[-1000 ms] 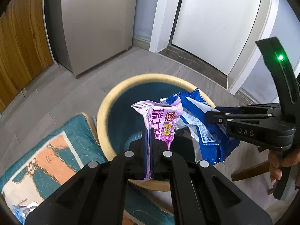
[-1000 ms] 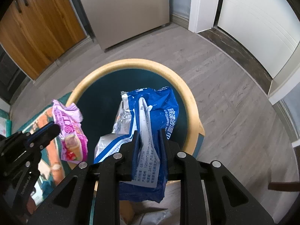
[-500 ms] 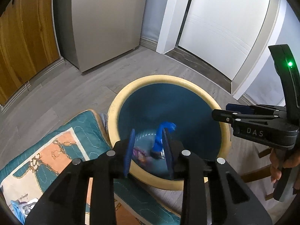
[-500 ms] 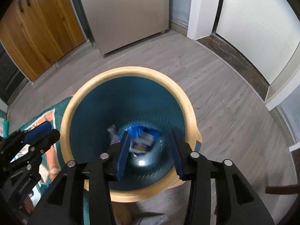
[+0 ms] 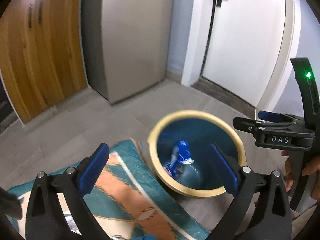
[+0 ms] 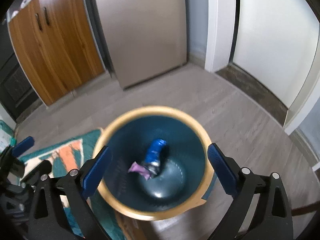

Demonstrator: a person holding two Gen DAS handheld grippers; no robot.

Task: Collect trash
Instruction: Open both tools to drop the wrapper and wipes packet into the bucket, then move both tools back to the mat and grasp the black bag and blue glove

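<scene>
A round bin with a tan rim (image 5: 197, 113) (image 6: 154, 109) and a dark blue inside stands on the floor. At its bottom lie a blue wrapper (image 5: 180, 155) (image 6: 155, 153) and a purple wrapper (image 6: 140, 169). My left gripper (image 5: 158, 164) hangs above the bin's left side, its jaws opening wide with nothing between them. My right gripper (image 6: 158, 164) hovers over the bin's mouth, jaws also opening wide and empty. In the left wrist view the right gripper (image 5: 260, 124) shows at the right edge, held by a hand (image 5: 294, 172).
A teal and orange patterned mat (image 5: 128, 190) (image 6: 66, 156) lies on the floor left of the bin. Behind stand a wooden cupboard (image 5: 38, 56), a grey fridge (image 5: 130, 44) and a white door (image 5: 246, 40). Grey plank floor (image 6: 240, 124) surrounds the bin.
Both grippers let go of their wrappers, which fell to the bottom of the bin. Both pairs of jaws spread wide and both grippers rose away from the bin.
</scene>
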